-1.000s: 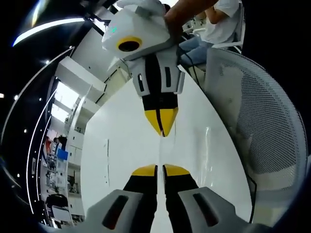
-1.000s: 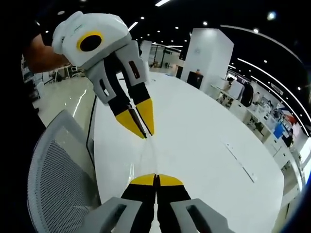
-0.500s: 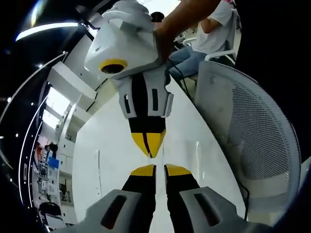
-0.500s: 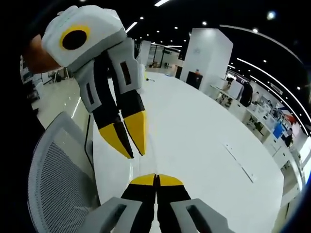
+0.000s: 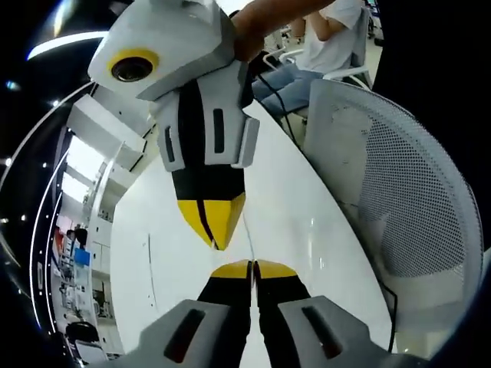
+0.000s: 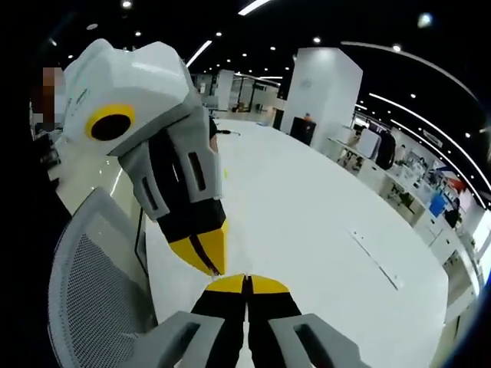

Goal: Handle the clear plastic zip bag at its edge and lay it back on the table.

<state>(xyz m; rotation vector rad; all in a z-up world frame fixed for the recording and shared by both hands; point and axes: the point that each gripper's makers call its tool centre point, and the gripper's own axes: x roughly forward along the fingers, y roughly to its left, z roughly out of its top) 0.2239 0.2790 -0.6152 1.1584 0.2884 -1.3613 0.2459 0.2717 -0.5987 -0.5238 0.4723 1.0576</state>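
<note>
Grippers meet tip to tip above the table [image 6: 322, 222]: left gripper [image 5: 252, 269] and right gripper [image 6: 246, 284] both pressed together; bag too clear to make out. A mesh chair [image 5: 406, 207] stands beside them.

left gripper [image 5: 252, 266] tip to tip with right gripper [image 5: 215, 230], above table [image 5: 176, 230] | mesh chair [image 5: 399, 207] right of table | seated person [image 5: 322, 38] behind chair
</note>
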